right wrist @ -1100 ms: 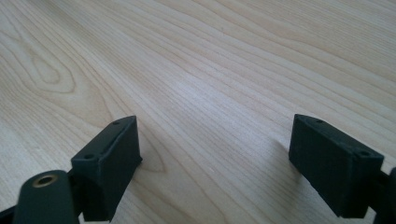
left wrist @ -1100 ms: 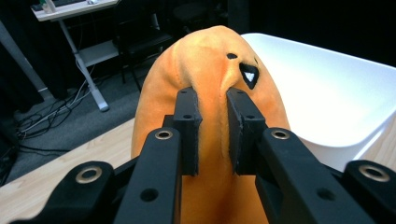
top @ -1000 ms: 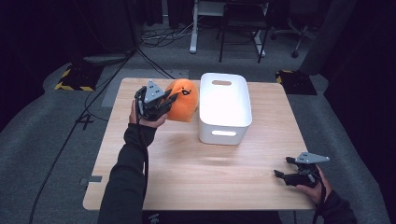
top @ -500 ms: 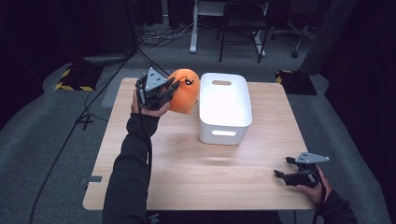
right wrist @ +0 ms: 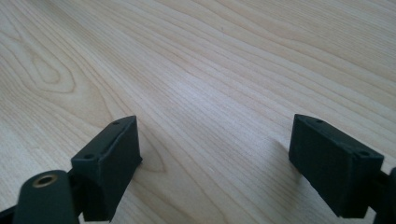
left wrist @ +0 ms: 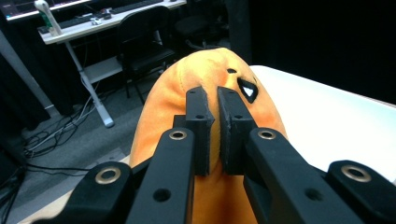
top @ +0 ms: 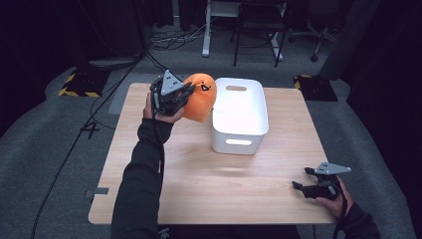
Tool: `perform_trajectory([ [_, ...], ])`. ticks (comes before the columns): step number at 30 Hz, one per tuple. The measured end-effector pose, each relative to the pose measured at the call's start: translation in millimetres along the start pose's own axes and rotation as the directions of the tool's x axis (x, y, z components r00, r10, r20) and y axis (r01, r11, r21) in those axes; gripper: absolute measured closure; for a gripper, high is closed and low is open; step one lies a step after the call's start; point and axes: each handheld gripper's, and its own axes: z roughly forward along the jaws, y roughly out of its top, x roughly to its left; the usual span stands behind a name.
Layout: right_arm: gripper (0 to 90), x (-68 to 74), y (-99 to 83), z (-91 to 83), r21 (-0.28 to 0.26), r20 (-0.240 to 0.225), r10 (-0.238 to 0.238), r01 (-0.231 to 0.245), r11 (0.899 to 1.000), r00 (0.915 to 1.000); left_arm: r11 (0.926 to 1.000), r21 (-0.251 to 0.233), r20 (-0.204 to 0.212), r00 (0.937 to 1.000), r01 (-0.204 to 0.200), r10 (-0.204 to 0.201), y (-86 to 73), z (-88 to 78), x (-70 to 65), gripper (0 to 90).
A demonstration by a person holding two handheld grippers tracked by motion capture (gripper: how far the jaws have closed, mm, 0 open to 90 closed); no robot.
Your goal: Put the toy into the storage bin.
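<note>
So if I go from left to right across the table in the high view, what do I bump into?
Left tongs squeezing the orange plush toy → white plastic bin → right tongs, open, low over the wooden table.

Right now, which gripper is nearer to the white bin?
Left. The left gripper, pinching the orange plush toy, is just beside the white bin; the right gripper rests near the table's corner.
</note>
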Motion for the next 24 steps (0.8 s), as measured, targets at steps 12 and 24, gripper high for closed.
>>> perform_trajectory([
  [12,16.7,0.0,0.0,0.0,0.000,0.000,0.000,0.000,1.000,1.0000,0.9992,-0.036,0.023,0.9995,-0.018,0.019,22.3,0.5,-9.8,84.1],
  [24,16.7,0.2,-0.1,0.3,-0.003,0.002,0.001,-0.001,1.000,1.0000,0.9971,-0.061,0.087,0.9948,-0.046,0.051,36.0,9.3,-31.2,84.0],
])
